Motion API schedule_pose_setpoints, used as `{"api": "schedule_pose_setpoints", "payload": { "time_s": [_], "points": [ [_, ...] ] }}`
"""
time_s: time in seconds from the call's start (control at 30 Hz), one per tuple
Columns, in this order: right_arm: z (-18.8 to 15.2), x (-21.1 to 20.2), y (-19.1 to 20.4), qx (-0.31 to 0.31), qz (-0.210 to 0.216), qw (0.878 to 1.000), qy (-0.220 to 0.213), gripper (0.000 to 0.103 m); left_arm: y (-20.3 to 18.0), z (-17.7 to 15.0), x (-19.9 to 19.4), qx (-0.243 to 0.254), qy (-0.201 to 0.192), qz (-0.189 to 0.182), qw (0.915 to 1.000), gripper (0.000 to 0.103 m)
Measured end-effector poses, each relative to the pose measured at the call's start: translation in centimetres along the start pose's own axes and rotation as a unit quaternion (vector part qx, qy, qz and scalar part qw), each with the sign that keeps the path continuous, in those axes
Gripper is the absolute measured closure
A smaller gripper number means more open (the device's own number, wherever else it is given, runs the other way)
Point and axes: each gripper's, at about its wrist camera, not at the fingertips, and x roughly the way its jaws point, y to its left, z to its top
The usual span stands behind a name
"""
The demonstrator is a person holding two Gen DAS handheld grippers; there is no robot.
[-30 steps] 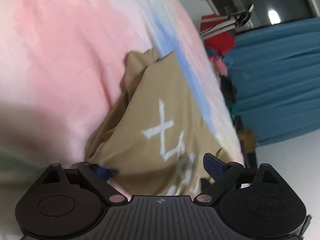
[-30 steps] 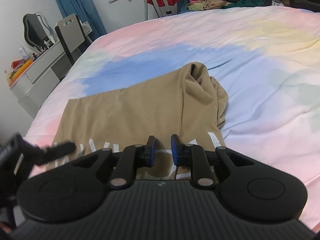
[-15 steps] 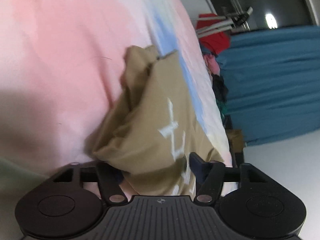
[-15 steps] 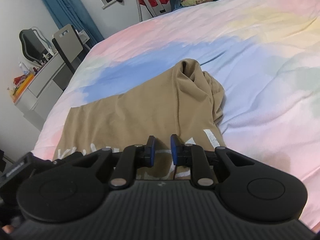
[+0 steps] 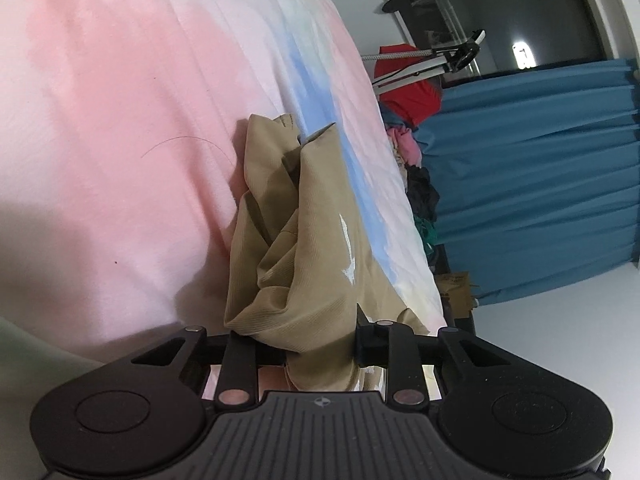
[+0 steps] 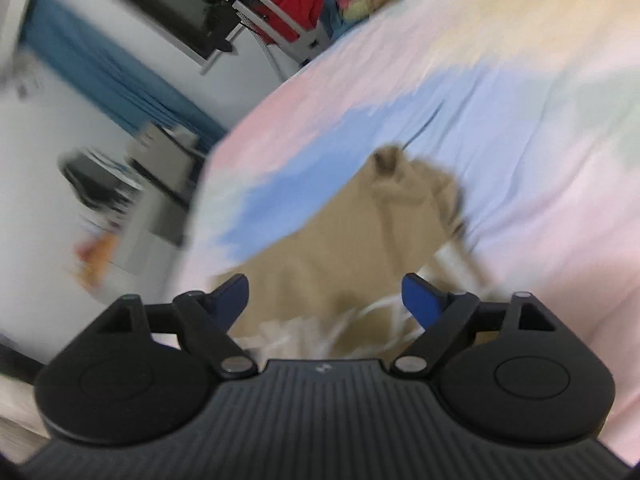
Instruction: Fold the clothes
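Tan ribbed fabric with white lettering, a garment (image 5: 308, 248) whose type cannot be read, lies on the bed (image 5: 120, 120) over a pastel pink, blue and yellow bedspread. Part of it is spread flat; the far end is bunched into a ridge toward 12 o'clock in the right wrist view.

Left hand-held gripper (image 5: 320, 344): fingers drawn in on a thick gathered wad of the tan cloth, which fills the gap between them. Judgement: the grip is taken at an edge or corner so that this portion can be carried across the rest.

Right hand-held gripper (image 6: 324, 300): fingers spread wide, nothing between them, hanging over the lettered part of the garment (image 6: 340, 240). That view is motion-blurred, so contact with the cloth cannot be determined.

Fold status: layers overlap at the left grip, but no finished, squared fold is visible.

Containers: none in view. A heap of other clothes (image 5: 416, 168) lies past the bed at 2 o'clock in the left wrist view, near a blue curtain (image 5: 540, 160); a red item (image 5: 412, 96) sits beside it.
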Motion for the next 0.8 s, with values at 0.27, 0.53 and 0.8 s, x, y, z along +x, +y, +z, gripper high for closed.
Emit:
{"api": "schedule_pose_setpoints", "payload": {
  "time_s": [0.27, 0.53, 0.8],
  "points": [
    [-2.6, 1.7, -1.5, 0.139, 0.100, 0.979, 0.114, 0.016, 0.7, 0.2, -0.6, -0.003, -0.003, -0.004, 1.0000, 0.075],
    [-4.4, 4.4, -3.9, 0.221, 0.095, 0.963, 0.119, 0.017, -0.1, 0.4, -0.7, -0.002, -0.022, -0.041, 0.9989, 0.081],
    [-4.1, 3.0, -6.6, 0.296, 0.067, 0.953, 0.012, 0.024, 0.2, 0.1, -1.7, -0.013, -0.024, -0.058, 0.9980, 0.081]
  ]
}}
